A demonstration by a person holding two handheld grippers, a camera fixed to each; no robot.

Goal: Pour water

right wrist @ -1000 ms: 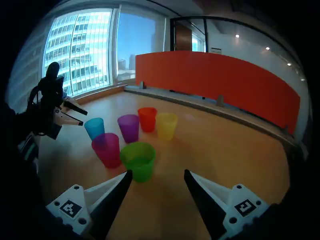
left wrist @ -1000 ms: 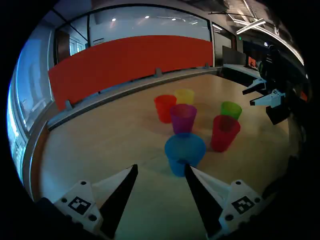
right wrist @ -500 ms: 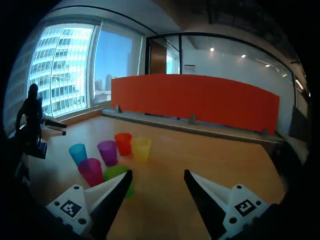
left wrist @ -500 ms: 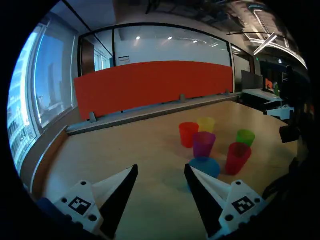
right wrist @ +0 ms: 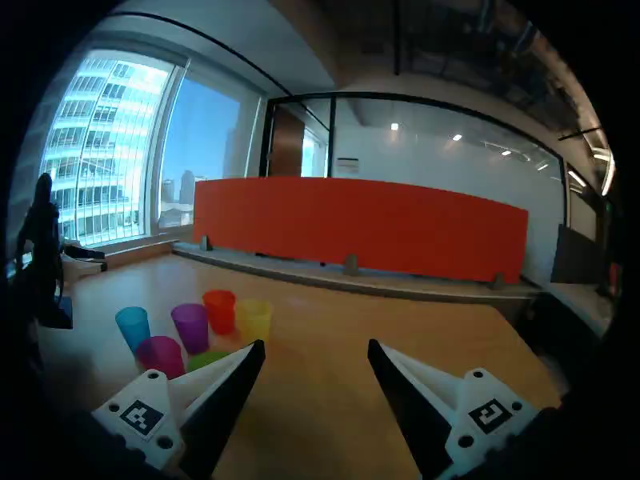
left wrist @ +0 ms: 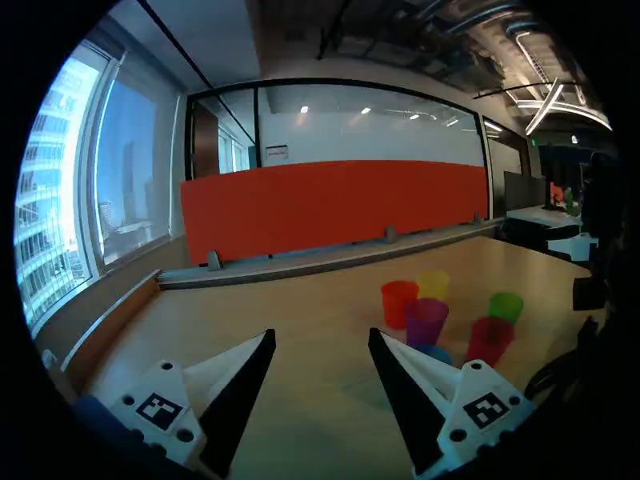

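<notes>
Both the left tool (left wrist: 320,333) and the right tool (right wrist: 314,344), spread wide and empty, have drawn back and tilted up from the coloured cups (left wrist: 426,318) clustered on the counter (left wrist: 304,300), so pouring likely needs a fresh approach.

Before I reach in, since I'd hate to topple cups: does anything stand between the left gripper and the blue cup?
Nothing visible does. The blue cup is the cluster's nearest to the left gripper, part-hidden by that gripper's own finger. The purple cup stands behind it, and the pinkish-red cup beside it.
</notes>
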